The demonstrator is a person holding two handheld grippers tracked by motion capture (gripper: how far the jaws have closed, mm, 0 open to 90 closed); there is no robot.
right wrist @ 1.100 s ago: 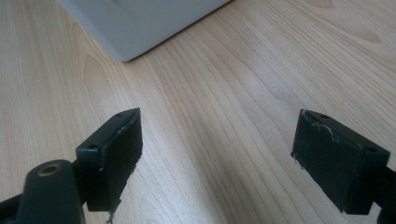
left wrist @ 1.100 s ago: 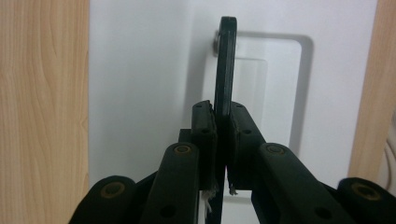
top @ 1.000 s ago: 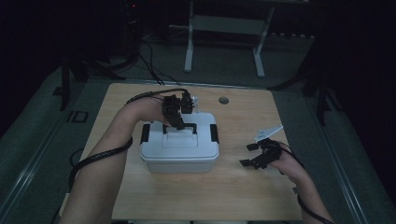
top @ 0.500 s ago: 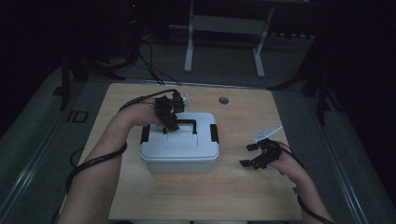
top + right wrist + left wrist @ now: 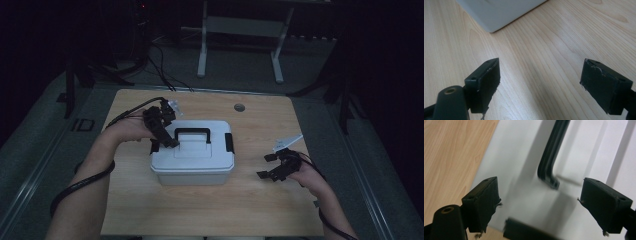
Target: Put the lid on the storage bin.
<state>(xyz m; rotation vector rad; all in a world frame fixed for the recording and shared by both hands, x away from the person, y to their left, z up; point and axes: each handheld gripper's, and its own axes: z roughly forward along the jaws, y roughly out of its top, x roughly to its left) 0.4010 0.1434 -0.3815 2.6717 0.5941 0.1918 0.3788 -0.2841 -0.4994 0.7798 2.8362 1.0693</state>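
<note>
The left hand-held gripper [image 5: 167, 139], jaws just opened wide and empty, hovers over the box [image 5: 192, 162] lid beside its handle [image 5: 192, 133].

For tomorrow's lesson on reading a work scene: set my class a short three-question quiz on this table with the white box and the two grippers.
1. True or false: the left gripper is clamped on the black handle of the white box.
2. What lies under the right gripper? A) the box lid B) bare wooden table C) a cloth
3. Fill in: the box has a black ____ on each short side.

Key
1. False: its jaws have just been opening and stand apart over the lid, nothing between them.
2. B
3. latch
</note>
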